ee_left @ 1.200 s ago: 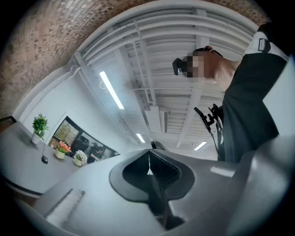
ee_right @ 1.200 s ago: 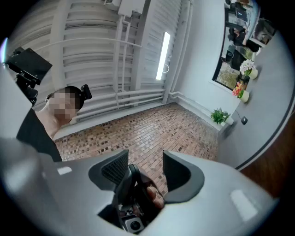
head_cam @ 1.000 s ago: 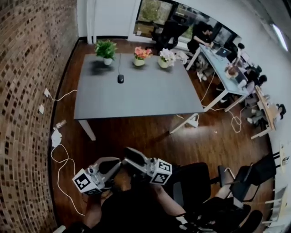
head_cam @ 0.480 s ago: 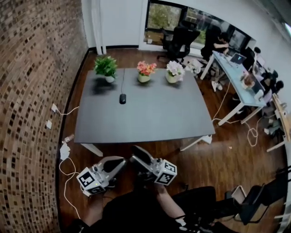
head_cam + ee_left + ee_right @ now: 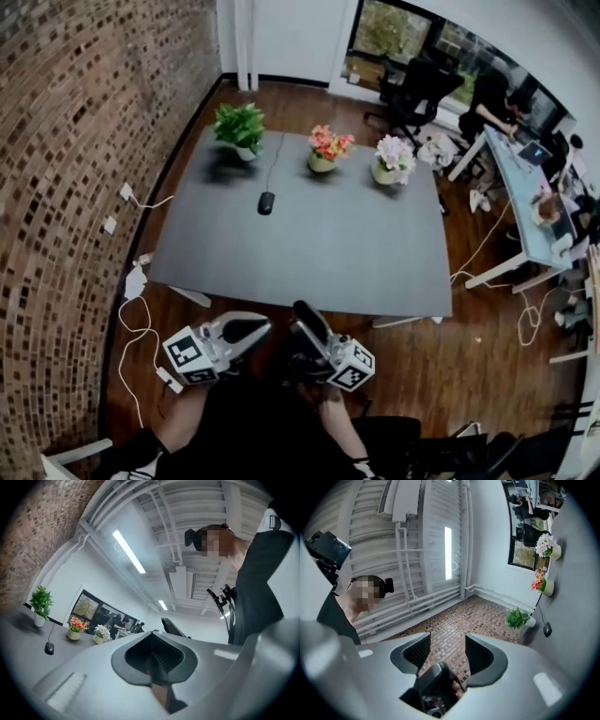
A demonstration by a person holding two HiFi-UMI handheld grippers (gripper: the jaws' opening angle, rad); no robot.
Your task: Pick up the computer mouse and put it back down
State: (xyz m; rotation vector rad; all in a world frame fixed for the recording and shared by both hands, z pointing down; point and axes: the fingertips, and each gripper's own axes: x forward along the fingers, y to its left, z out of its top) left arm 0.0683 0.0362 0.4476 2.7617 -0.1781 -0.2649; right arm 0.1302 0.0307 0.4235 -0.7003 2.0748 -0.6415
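A black corded computer mouse [image 5: 266,202] lies on the grey table [image 5: 328,253], left of centre, its cable running back between the pots. It shows small in the left gripper view [image 5: 49,648] and in the right gripper view [image 5: 547,629]. Both grippers are held close to the person's body, short of the table's near edge and far from the mouse. My left gripper [image 5: 251,329] [image 5: 151,639] is shut with nothing between its pads. My right gripper [image 5: 303,316] [image 5: 448,645] stands open and empty, tilted upward with the brick wall seen through its gap.
Three potted plants [image 5: 240,127] [image 5: 324,150] [image 5: 392,159] line the table's far side. A brick wall [image 5: 84,141] runs along the left, with white cables and adapters [image 5: 136,281] on the wooden floor. Office chairs [image 5: 417,89] and desks with people [image 5: 525,159] stand at the back right.
The person has walked toward the table, so it now lies nearer and larger in the head view. Both grippers travelled along with the body, and their jaws look the same.
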